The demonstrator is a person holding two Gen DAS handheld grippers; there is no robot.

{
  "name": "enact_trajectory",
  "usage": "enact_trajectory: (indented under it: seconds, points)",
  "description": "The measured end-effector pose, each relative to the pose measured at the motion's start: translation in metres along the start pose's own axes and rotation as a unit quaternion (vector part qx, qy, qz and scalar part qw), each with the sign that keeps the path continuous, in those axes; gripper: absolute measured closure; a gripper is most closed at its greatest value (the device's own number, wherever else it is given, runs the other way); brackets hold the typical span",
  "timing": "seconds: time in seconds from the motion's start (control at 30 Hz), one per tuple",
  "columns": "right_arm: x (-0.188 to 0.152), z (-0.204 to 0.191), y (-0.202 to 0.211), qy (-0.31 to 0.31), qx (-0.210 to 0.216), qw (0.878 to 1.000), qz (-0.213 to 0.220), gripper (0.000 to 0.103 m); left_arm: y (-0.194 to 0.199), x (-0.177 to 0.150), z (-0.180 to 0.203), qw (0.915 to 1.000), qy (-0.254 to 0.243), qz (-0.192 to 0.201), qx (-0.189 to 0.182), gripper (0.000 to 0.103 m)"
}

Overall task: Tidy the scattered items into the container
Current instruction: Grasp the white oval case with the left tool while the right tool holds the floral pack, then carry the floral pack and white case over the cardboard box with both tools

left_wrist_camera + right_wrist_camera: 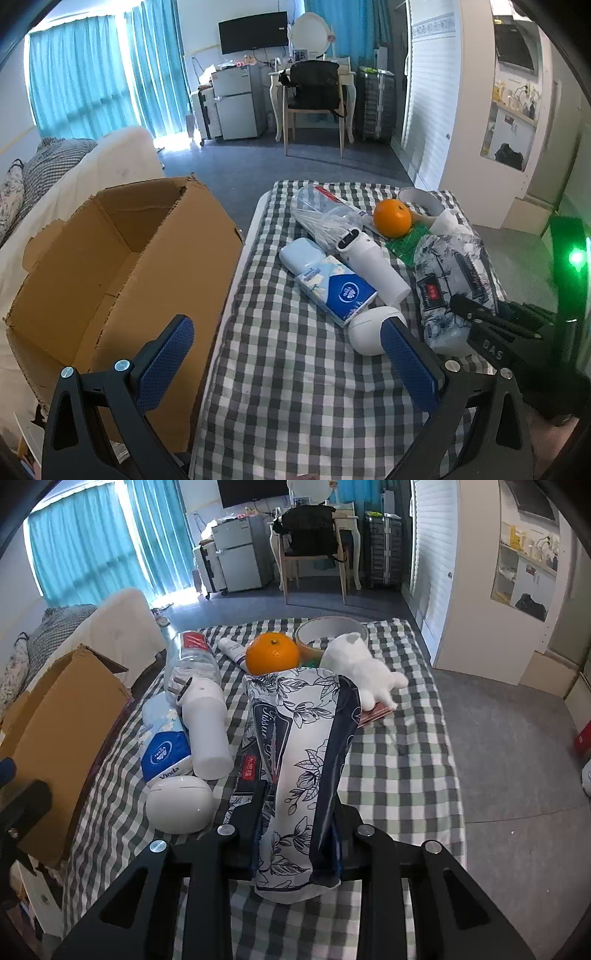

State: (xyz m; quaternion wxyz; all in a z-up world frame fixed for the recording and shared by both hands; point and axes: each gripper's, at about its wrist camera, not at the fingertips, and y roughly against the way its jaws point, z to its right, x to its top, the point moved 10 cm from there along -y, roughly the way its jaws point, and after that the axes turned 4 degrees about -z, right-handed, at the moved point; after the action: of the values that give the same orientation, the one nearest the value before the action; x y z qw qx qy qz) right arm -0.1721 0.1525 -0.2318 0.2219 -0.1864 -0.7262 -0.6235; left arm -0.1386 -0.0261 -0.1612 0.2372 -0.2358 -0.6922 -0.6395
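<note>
An open cardboard box [122, 251] stands left of the checked table [295, 387]; it also shows in the right wrist view [55, 716]. My right gripper [295, 805] is shut on a floral tissue pack [303, 746], which also shows in the left wrist view [450, 280]. My left gripper [291, 354] is open and empty above the table's near left edge. On the table lie a blue Vinda tissue pack [332, 284], a white cylinder [373, 266], a white egg-shaped case [369, 328], an orange [392, 218], a water bottle [325, 218] and a white plush toy [365, 668].
A tape roll [332, 629] and a small tube [232, 651] lie at the table's far end. A white sofa [110, 158] stands behind the box. A chair [314, 103], fridge [236, 99] and suitcase [375, 99] stand across the room.
</note>
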Motion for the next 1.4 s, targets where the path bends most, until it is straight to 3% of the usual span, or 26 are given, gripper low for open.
enact_trajectory:
  seconds: [0.3, 0.53, 0.67, 1.03, 1.27, 1.4]
  points:
    - [0.009, 0.028, 0.045, -0.017, -0.005, 0.999, 0.036, 0.076, -0.020, -0.005, 0.035, 0.9994, -0.021, -0.015, -0.023, 0.000]
    - [0.018, 0.051, 0.069, -0.025, -0.010, 0.998, 0.054, 0.076, -0.062, -0.019, 0.078, 0.9966, -0.033, -0.047, -0.059, 0.000]
    - [0.020, 0.058, 0.072, -0.028, -0.005, 0.998, 0.057, 0.076, -0.079, -0.025, 0.088, 0.9952, -0.024, -0.066, -0.068, 0.000]
    - [0.012, 0.063, 0.062, -0.029, 0.012, 0.998, 0.055, 0.076, -0.103, -0.024, 0.087, 0.9952, 0.008, -0.071, -0.066, 0.000]
    - [0.012, 0.060, 0.059, -0.029, 0.015, 0.998, 0.055, 0.075, -0.103, -0.025, 0.083, 0.9967, 0.006, -0.066, -0.047, 0.039]
    - [0.011, 0.057, 0.058, -0.027, 0.016, 0.998, 0.055, 0.075, -0.101, -0.026, 0.082, 0.9965, 0.008, -0.066, -0.051, 0.039]
